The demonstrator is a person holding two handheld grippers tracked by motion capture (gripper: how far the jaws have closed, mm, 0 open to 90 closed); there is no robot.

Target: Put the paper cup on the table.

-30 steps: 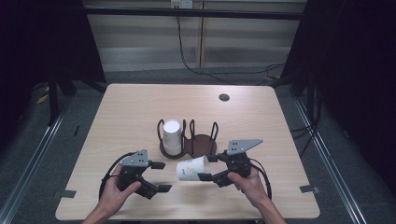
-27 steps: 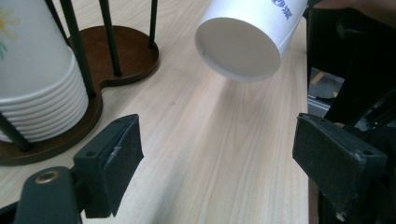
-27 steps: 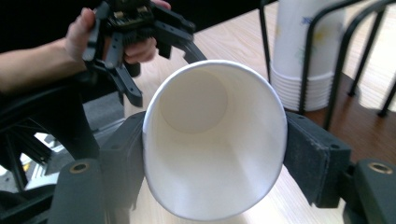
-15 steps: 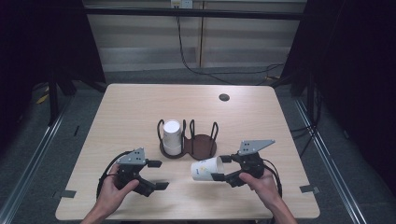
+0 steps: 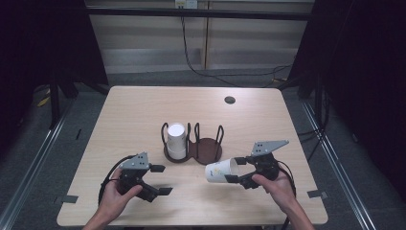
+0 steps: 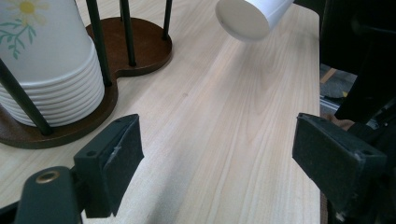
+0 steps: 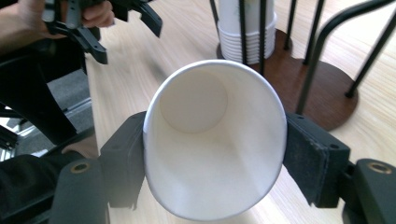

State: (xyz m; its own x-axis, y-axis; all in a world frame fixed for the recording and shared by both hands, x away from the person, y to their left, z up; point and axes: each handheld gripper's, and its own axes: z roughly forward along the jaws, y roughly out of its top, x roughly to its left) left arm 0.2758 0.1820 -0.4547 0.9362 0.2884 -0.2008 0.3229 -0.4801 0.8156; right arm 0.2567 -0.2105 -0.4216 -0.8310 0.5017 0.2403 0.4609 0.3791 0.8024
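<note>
A pale wooden counter (image 5: 143, 115) seen from above. At near left, the left tongs (image 5: 154, 179) rest low with jaws spread wide, gripping nothing. Mid-counter stands a dark brown wooden two-ring cup holder with black wire posts (image 5: 208, 149); its left ring holds a stack of white paper cups (image 5: 176, 140), its right ring is bare. At near right, the right tongs (image 5: 235, 170) are clamped on a single white paper cup (image 5: 221, 170), tipped sideways, just near of the holder, above the counter.

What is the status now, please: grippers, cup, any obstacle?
Right hand-held gripper shut on paper cup, cup on its side. Left hand-held gripper open, empty. Cup holder ahead, one side stacked, other free.
</note>
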